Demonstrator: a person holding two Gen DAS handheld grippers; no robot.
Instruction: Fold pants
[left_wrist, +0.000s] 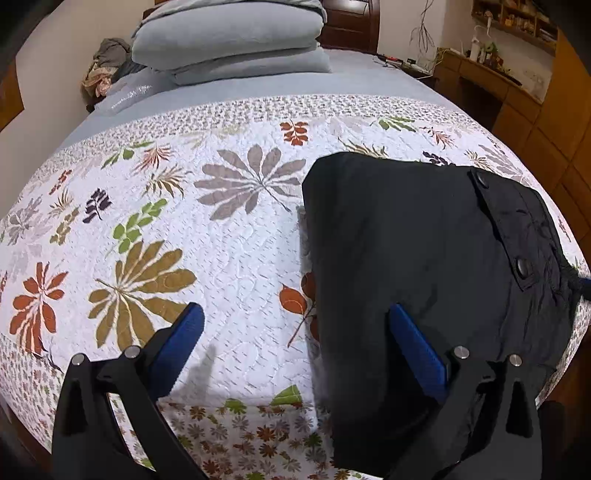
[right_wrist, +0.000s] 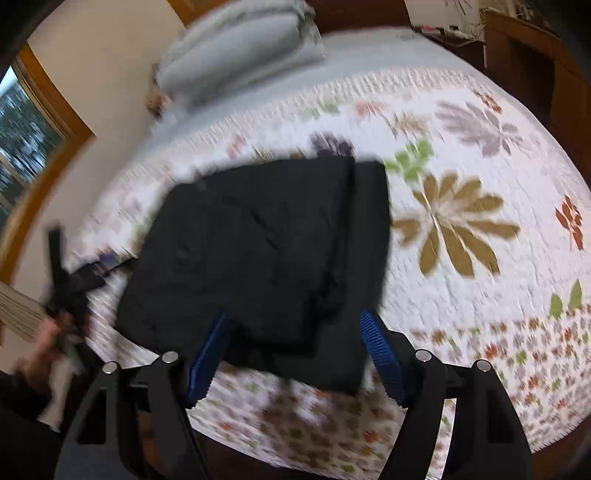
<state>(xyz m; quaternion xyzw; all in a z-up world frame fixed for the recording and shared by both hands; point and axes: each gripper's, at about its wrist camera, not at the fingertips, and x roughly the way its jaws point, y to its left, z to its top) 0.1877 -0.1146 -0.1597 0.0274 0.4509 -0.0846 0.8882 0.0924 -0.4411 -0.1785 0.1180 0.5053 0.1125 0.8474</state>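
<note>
Black hand-held gripper (left_wrist: 295, 325), blue ribbed pads (left_wrist: 181, 343)

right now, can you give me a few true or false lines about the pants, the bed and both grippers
1. The black pants lie in a folded pile on the flowered quilt. True.
2. The left gripper is clamped on the pants. False: it is open, with one finger over the quilt and the other over the pants.
3. The right gripper is open. True: nothing is pinched between its blue fingers.
4. The pillows are stacked at the far end of the bed. True.
5. The pants are red. False: they are black.
</note>
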